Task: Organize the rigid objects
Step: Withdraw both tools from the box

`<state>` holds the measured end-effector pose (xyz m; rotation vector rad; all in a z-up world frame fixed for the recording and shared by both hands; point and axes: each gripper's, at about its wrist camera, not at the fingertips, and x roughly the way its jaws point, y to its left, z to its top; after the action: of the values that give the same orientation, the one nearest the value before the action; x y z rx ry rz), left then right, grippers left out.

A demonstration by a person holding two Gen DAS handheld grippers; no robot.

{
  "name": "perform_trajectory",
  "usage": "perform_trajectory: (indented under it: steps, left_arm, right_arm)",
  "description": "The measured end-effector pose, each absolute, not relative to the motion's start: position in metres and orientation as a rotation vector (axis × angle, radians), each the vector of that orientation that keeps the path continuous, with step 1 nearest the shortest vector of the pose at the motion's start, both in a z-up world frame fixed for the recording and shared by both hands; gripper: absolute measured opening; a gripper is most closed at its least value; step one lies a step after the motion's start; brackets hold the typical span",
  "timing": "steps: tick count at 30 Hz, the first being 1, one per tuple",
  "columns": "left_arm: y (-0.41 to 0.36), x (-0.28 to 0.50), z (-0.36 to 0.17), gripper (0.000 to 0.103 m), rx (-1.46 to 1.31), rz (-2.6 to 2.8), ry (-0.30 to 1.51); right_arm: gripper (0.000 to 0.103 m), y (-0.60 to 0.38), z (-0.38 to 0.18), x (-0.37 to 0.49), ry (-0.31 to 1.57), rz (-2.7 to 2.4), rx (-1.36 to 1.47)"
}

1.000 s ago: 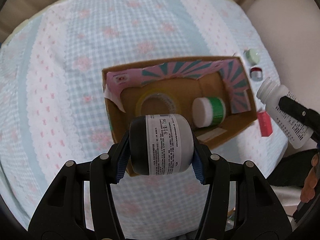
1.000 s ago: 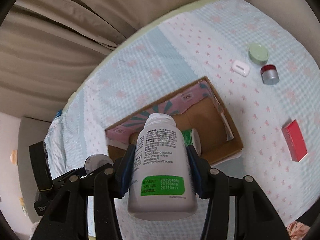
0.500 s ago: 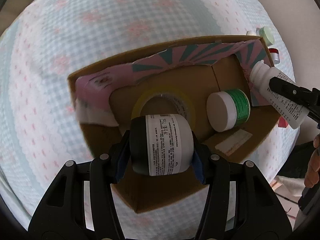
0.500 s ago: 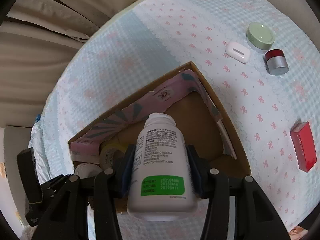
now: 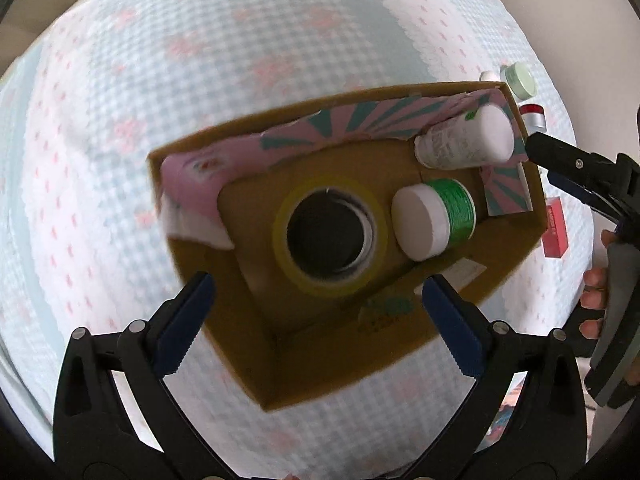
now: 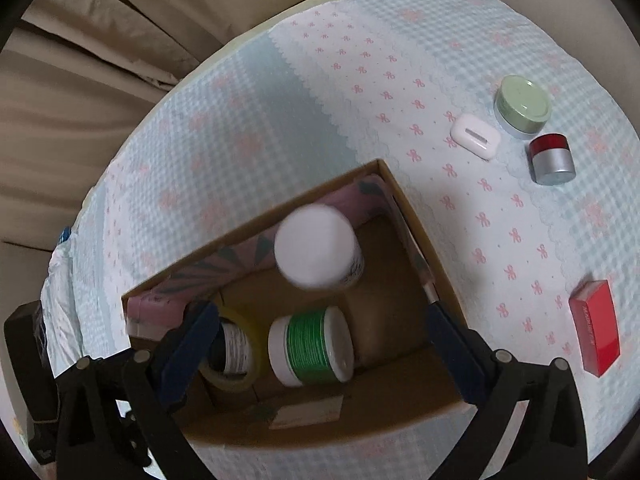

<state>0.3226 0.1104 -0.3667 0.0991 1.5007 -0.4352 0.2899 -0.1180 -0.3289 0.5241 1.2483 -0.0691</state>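
Observation:
A cardboard box (image 5: 516,252) (image 6: 440,292) with pink patterned lining stands on the checked cloth. Inside it lie a yellow tape roll (image 5: 280,236) (image 6: 256,344) with the dark jar (image 5: 324,236) (image 6: 234,350) dropped into its hole, a green-labelled white jar (image 5: 436,216) (image 6: 312,346) and the white supplement bottle (image 5: 468,142) (image 6: 318,246). My left gripper (image 5: 316,316) is open and empty above the box's near side. My right gripper (image 6: 320,340) is open and empty above the box; it shows at the right edge of the left wrist view (image 5: 576,176).
On the cloth right of the box lie a green-lidded jar (image 6: 522,106) (image 5: 519,85), a white earbud case (image 6: 476,136), a red-capped silver jar (image 6: 551,158) (image 5: 534,117) and a red box (image 6: 596,328) (image 5: 555,232). Beige curtains hang behind the table.
Both grippers have opened. The dark jar dropped from my left gripper into the tape roll; the white bottle dropped from my right gripper into the box's far corner.

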Motion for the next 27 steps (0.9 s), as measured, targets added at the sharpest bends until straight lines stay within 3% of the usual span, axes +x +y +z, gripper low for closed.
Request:
perform_trajectory:
  steps: [27]
  left_arm:
    - [0.157,0.18,-0.229,0.103,-0.028,-0.302,1.277]
  right_arm:
    - [0.103,-0.124,-0.204,0.139,1.102,-0.017,0.415]
